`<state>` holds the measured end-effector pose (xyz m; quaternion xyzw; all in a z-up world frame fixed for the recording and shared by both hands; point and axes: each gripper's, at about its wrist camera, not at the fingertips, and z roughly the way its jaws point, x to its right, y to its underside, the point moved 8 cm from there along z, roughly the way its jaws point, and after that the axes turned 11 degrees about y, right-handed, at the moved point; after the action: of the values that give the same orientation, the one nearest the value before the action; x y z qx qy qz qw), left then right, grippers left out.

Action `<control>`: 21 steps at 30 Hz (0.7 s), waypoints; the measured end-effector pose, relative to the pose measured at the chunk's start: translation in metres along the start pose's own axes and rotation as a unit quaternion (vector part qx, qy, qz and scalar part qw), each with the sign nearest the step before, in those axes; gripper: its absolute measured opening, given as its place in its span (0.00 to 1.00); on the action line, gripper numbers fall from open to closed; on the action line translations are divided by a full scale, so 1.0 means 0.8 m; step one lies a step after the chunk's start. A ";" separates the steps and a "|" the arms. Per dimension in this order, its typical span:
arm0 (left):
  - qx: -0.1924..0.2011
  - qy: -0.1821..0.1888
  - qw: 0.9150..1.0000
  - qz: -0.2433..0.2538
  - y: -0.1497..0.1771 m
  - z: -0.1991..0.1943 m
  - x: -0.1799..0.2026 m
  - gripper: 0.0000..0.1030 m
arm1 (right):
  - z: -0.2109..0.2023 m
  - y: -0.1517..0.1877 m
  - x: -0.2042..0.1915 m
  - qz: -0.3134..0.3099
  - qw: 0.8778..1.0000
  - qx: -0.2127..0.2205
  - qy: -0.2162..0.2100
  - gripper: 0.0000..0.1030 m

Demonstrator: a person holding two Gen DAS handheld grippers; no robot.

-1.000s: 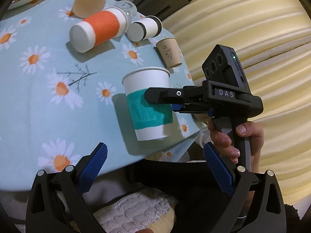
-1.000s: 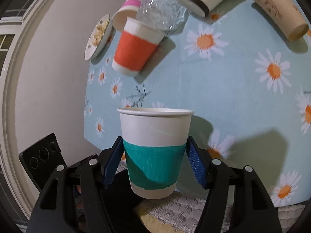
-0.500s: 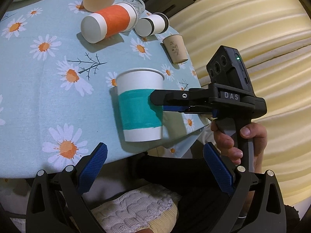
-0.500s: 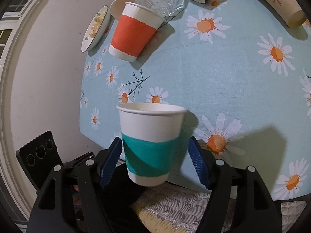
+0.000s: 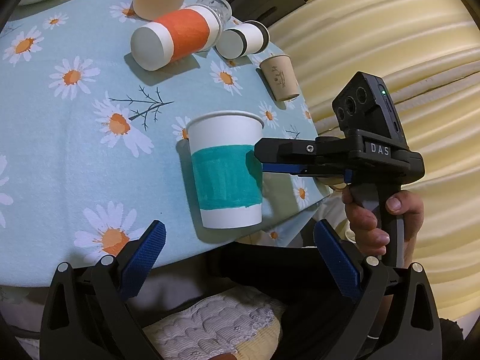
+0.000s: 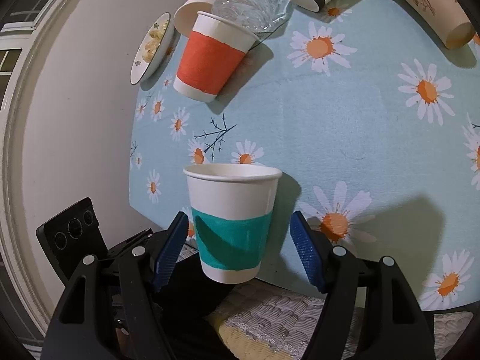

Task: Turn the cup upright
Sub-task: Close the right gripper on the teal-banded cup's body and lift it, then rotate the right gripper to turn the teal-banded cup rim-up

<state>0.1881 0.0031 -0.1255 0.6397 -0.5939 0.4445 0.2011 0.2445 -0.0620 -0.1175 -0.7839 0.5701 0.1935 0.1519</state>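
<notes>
Teal-banded cup (image 6: 232, 225) upright, mouth up, near the tablecloth's (image 6: 345, 126) front edge. Right gripper (image 6: 240, 250) jaws spread wider than the cup, pads (image 6: 304, 250) on either side of the teal band, small gap each side; nothing gripped. Left gripper (image 5: 238, 259) jaws wide apart, empty, off the front edge. Cup base contact with cloth hard to judge. Orange-banded cup (image 5: 177, 37) on its side toward the far edge; glass (image 6: 249, 0) behind it partly cut off.
</notes>
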 end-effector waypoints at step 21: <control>-0.046 -0.014 0.999 -0.014 -0.023 0.056 -0.011 0.80 | 0.014 -0.024 0.006 -0.005 1.000 -0.021 -0.012 0.67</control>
<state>0.2213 -0.0231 -0.1512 0.6440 -0.6076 0.4049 0.2282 0.2625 -0.0554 -0.1294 -0.7875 0.5599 0.2140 0.1434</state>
